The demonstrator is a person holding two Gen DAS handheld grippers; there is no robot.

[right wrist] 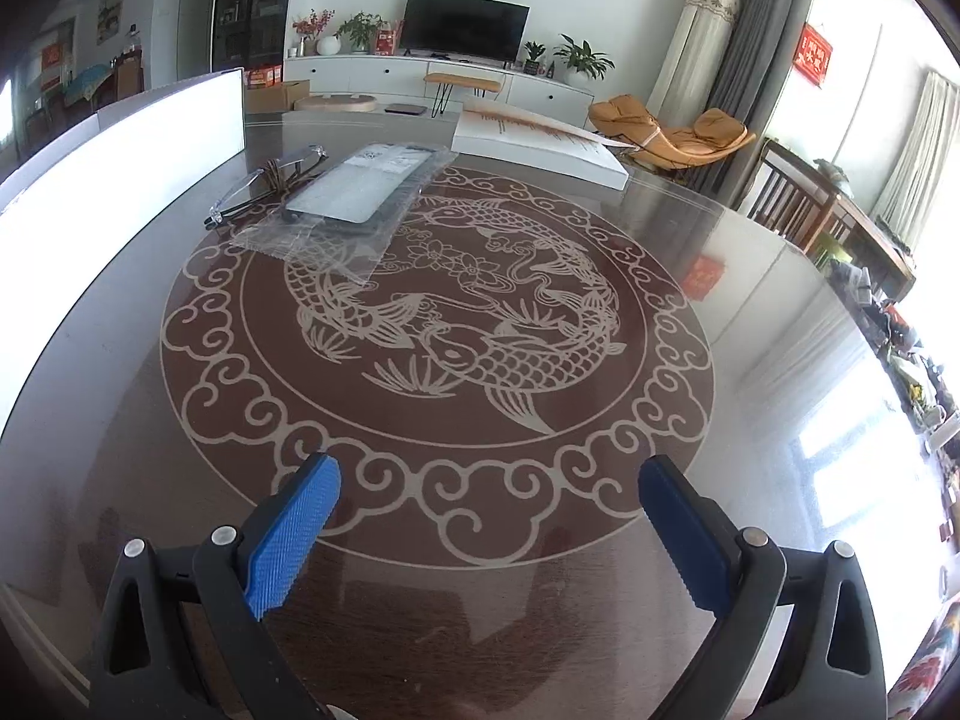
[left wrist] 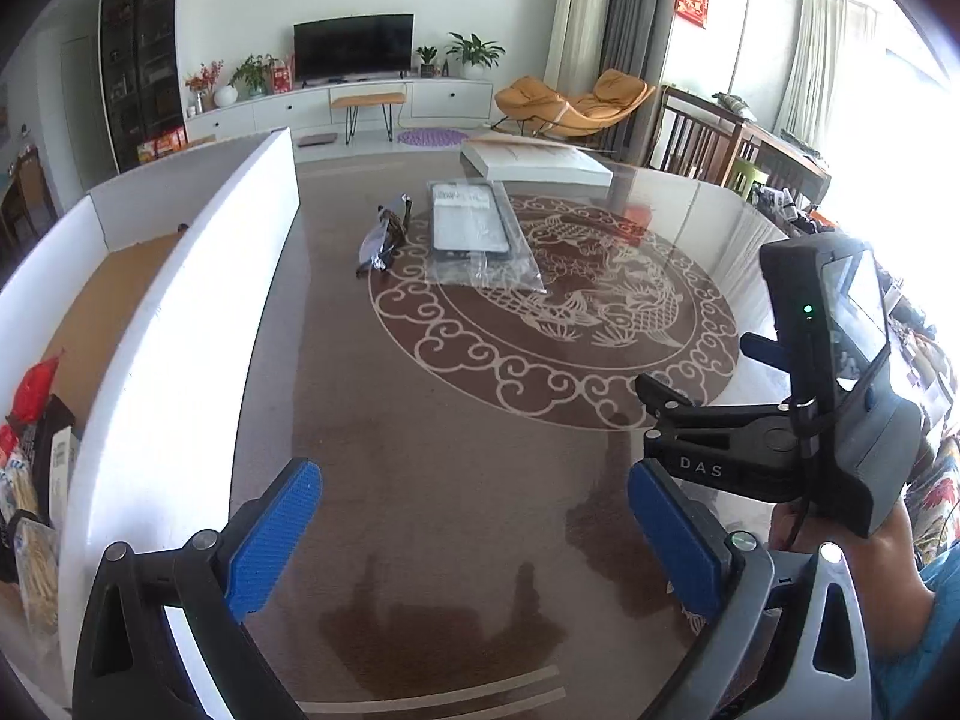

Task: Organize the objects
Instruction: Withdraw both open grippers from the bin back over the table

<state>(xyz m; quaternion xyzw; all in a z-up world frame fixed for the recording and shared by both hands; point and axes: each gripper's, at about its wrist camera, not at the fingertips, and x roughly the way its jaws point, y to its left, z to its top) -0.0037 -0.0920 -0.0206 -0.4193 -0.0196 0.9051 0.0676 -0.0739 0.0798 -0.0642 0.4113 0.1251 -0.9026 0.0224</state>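
A phone case in a clear plastic bag lies on the brown glass table, at the far edge of the round fish pattern. A pair of glasses lies just left of the bag. A white box with a brown floor stands along the table's left side and holds several snack packets. My left gripper is open over bare glass beside the box wall. My right gripper is open, nothing between its blue pads; in the left wrist view its body shows at the right.
A flat white box lid lies at the table's far edge. A person's forearm shows at lower right. A wooden chair and a cluttered side table stand right of the table.
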